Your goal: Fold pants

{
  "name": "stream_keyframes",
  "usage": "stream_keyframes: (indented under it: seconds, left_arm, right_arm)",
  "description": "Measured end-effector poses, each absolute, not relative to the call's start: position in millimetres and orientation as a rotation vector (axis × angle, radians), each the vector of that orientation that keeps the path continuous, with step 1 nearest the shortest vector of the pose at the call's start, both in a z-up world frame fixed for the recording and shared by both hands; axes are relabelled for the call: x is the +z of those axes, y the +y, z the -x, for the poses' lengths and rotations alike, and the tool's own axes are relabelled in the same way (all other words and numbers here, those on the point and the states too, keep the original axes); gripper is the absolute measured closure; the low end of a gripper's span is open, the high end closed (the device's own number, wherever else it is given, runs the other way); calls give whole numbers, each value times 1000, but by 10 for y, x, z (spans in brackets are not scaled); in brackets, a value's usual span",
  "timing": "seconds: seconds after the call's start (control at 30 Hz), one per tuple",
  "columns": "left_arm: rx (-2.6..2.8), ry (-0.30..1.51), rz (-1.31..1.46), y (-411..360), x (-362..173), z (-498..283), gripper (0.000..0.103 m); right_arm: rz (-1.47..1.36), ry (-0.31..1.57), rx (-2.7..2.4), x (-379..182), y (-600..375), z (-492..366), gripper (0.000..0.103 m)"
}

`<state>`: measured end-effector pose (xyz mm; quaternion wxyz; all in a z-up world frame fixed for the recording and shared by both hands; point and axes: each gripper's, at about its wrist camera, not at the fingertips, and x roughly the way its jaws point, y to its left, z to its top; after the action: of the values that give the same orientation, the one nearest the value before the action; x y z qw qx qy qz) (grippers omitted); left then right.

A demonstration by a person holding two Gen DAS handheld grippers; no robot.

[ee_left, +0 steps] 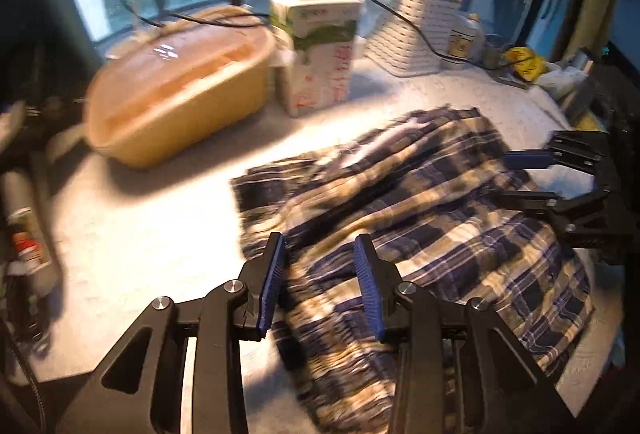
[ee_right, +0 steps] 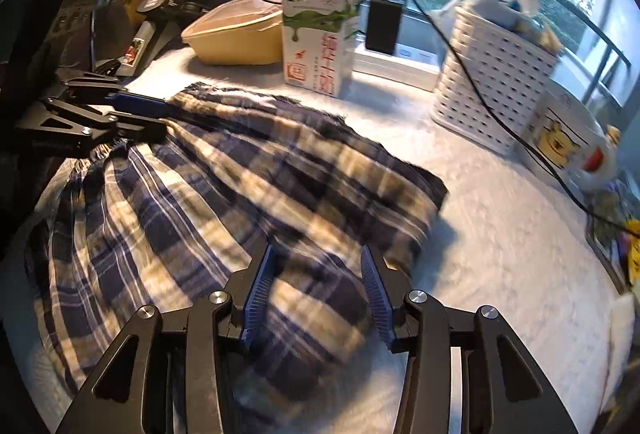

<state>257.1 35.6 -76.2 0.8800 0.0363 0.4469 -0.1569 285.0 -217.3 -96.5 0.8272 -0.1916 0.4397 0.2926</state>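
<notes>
The plaid pants (ee_left: 432, 202), navy and cream, lie rumpled on the white table (ee_left: 152, 226); they also show in the right wrist view (ee_right: 224, 178). My left gripper (ee_left: 320, 246) is open, its blue pads either side of the cloth's near edge, holding nothing. It also shows in the right wrist view (ee_right: 160, 114) at the pants' left edge. My right gripper (ee_right: 316, 262) is open over a bunched part of the pants. It shows in the left wrist view (ee_left: 504, 174) at the pants' right edge, jaws apart.
A tan lidded tub (ee_left: 180, 82), a milk carton (ee_left: 320, 50) and a white slatted basket (ee_left: 412, 30) stand at the back by the window. A black power bank (ee_right: 384, 26) with cables, a mug (ee_right: 568, 134) and clutter (ee_right: 128, 34) ring the table.
</notes>
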Motion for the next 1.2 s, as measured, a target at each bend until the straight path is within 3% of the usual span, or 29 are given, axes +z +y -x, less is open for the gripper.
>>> stream_keyframes:
  seconds: [0.1, 0.37, 0.47, 0.57, 1.2]
  left_arm:
    - [-355, 869, -12, 440, -587, -2447, 65]
    - [-321, 844, 57, 658, -530, -2434, 60]
    - [-343, 847, 75, 646, -585, -2504, 49]
    - [-358, 861, 95, 615, -637, -2645, 46]
    - [-381, 904, 130, 628, -1038, -2995, 44]
  right_arm:
    - [437, 912, 572, -903, -2248, -2745, 54]
    - [341, 880, 499, -720, -2546, -2664, 25]
    - [286, 872, 476, -680, -2628, -2727, 22]
    - [220, 880, 440, -692, -2678, -2867, 22]
    - [58, 934, 493, -1064, -2545, -3382, 22]
